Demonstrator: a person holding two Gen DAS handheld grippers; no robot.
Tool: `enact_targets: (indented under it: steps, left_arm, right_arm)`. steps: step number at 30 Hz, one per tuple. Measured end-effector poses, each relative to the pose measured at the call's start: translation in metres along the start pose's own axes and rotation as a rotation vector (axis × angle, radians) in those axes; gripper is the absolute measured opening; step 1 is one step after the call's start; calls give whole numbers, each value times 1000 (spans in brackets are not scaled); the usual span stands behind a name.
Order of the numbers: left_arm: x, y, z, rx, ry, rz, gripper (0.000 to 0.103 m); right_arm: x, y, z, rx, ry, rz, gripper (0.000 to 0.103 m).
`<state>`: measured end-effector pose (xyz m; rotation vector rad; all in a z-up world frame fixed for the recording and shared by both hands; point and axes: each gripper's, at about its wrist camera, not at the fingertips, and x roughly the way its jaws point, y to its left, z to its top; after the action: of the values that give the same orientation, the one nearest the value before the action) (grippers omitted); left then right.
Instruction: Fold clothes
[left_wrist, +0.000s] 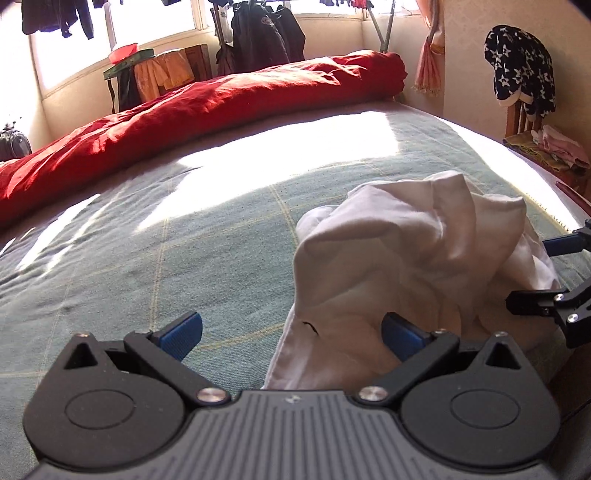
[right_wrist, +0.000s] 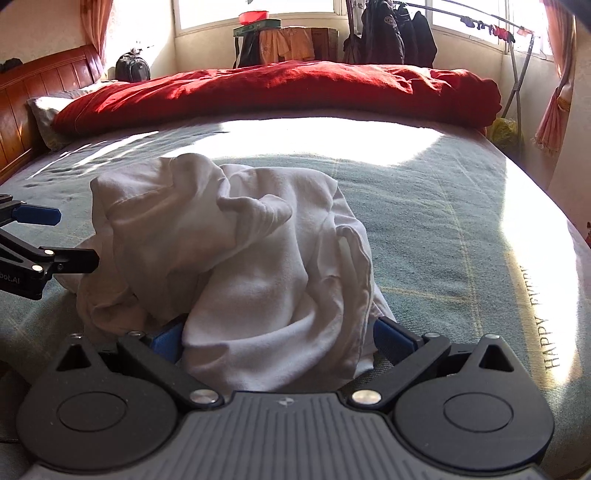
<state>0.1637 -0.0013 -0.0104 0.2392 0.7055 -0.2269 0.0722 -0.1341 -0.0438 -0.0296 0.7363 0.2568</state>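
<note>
The right gripper (right_wrist: 279, 338) stood spread wide, its two blue pads parted with nothing clamped, and the near folds of the white garment (right_wrist: 236, 266) bulged up between them and over the left-hand pad. So the cloth lay straight ahead of that gripper and already within its jaws' span. The left gripper (left_wrist: 291, 332) was likewise released, its blue fingers (left_wrist: 183, 334) wide apart; here the garment (left_wrist: 406, 258) lay ahead and off to the right side, its lower hem draping past the right-hand finger while the left-hand finger hung over bare bedspread (left_wrist: 147, 258).

The garment sat as a crumpled mound on the green checked bedspread, near the front edge of the bed, bunched rather than flat — no clear long axis could be read from the heap, and no sleeve or collar could be picked out with certainty. The two grippers flanked it: from the right wrist view the left one showed at the mound's left edge, just beside the cloth; whether it touched could not be told.

By my judgement the right hand was the better placed, centred on the pile, whereas the left would need to shift rightward to take cloth squarely. Beyond, a rolled red duvet (right_wrist: 280, 92) lay across the far side of the bed, well apart from the garment.
</note>
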Motion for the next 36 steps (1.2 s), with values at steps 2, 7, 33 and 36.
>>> enact_targets:
  steps: [2,7,33,36]
  left_arm:
    - [1,1,8,11,-15,-9,103]
    - [14,-8,21,36,-19,-52,103]
    - [29,61,37,-102,-120,260,102]
    - [27,73,38,-113,-128,298,102]
  right_arm:
    - [-4,-1,0,1,-13,3,103]
    - [-8,-4,0,4,-17,5,103]
    - [-10,-11,3,34,-11,13,103]
    - [-10,-9,4,37,-22,17,103]
